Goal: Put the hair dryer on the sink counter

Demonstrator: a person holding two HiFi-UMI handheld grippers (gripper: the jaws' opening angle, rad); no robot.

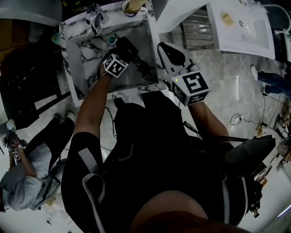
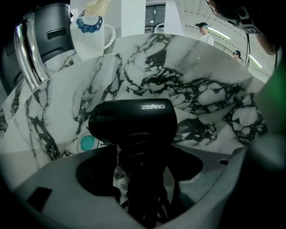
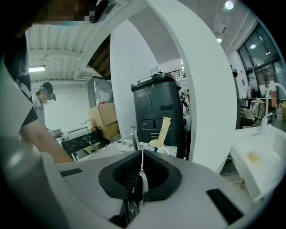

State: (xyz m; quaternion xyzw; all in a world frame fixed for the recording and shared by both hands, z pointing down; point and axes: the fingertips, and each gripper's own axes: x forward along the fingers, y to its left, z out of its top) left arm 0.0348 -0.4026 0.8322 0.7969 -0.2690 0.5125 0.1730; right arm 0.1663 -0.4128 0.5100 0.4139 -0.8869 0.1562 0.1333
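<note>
A black hair dryer [image 1: 125, 44] [image 2: 134, 118] is inside the marble sink basin [image 1: 88, 68] [image 2: 187, 76], its body toward the teal drain plug [image 1: 111, 41] [image 2: 87, 143]. My left gripper [image 1: 128, 56] [image 2: 138, 176] points steeply down into the basin with its jaws wide. The dryer's handle stands between them, and a strip of marble shows between the left pad and the handle. The dryer's dark cord [image 1: 144, 69] trails across the basin floor. My right gripper [image 1: 166, 49] [image 3: 140, 172] hovers over the counter's right edge with its pads together.
A chrome faucet [image 1: 95, 16] [image 2: 27, 58] and a white mug [image 1: 132, 7] [image 2: 91, 38] [image 3: 157, 143] stand on the counter behind the basin. A dark bin [image 3: 158, 107] stands beyond it. A second white sink [image 1: 241, 27] is at the right, and a person [image 1: 22, 182] crouches at the lower left.
</note>
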